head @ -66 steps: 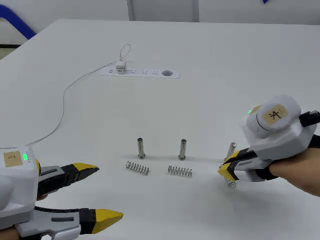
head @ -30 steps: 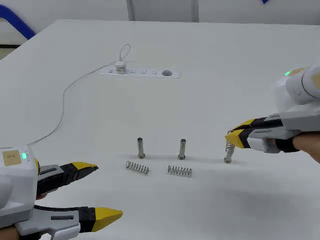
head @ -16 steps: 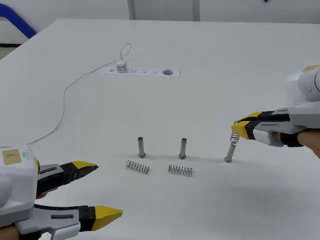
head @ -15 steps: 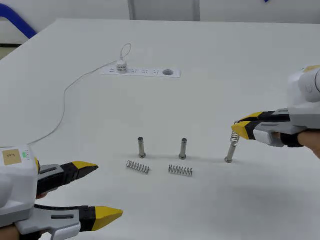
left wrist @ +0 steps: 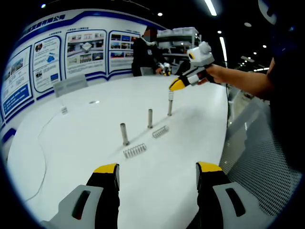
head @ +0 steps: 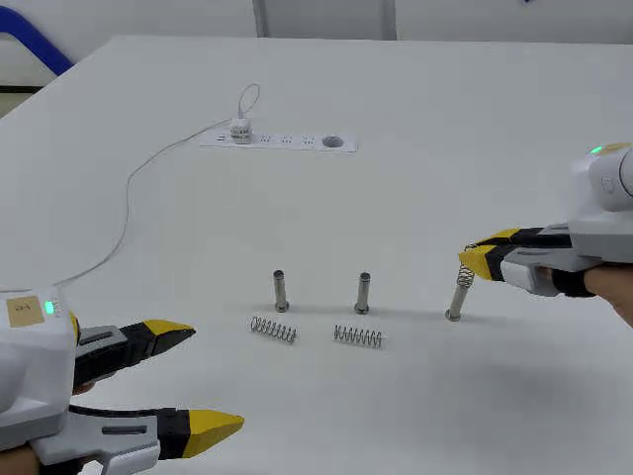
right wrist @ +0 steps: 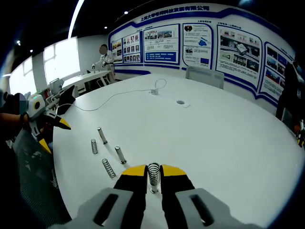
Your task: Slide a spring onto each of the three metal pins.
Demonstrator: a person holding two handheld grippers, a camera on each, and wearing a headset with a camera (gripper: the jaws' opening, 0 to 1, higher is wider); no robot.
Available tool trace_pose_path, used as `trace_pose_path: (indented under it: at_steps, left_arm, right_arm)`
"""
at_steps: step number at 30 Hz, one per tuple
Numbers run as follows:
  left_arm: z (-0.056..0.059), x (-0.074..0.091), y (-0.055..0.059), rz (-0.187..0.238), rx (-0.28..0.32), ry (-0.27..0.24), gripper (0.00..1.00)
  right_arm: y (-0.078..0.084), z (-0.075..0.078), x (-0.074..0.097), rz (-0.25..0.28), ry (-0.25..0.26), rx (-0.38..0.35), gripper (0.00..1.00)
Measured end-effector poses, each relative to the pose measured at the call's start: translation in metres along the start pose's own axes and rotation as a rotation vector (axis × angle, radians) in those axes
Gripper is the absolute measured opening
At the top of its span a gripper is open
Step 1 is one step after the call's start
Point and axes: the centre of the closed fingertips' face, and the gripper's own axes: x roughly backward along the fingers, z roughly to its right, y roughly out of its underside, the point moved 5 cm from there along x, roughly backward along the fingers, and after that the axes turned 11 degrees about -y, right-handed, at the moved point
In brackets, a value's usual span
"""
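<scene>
Up from the tabletop [head: 445,148], your right tongs [head: 466,255] have carried a spring [head: 465,275], pinched between them, to the top of the leaning right pin [head: 455,303]; left tongs [head: 214,379] hang spread (near you). Two loose springs [head: 272,329] lie beside the other pins [head: 281,291].

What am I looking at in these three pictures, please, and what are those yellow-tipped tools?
A person holds a two-jaw gripper in each hand; no robot. One picture comes from a headset camera looking down at the white table; the round ones come from cameras riding on the grippers. Three metal pins stand on the table, and two loose springs lie by the left pin and middle pin. The right gripper has its jaws shut on a third spring atop the tilted right pin. The left gripper hovers open.
</scene>
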Motion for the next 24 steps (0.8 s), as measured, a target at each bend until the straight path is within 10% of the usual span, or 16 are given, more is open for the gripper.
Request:
trace_pose_path:
  at_steps: [24]
  left_arm:
    - [0.0, 0.0, 0.0, 0.001, 0.003, 0.003, 0.67]
  right_arm:
    - [0.034, 0.002, -0.023, -0.069, -0.009, -0.037, 0.12]
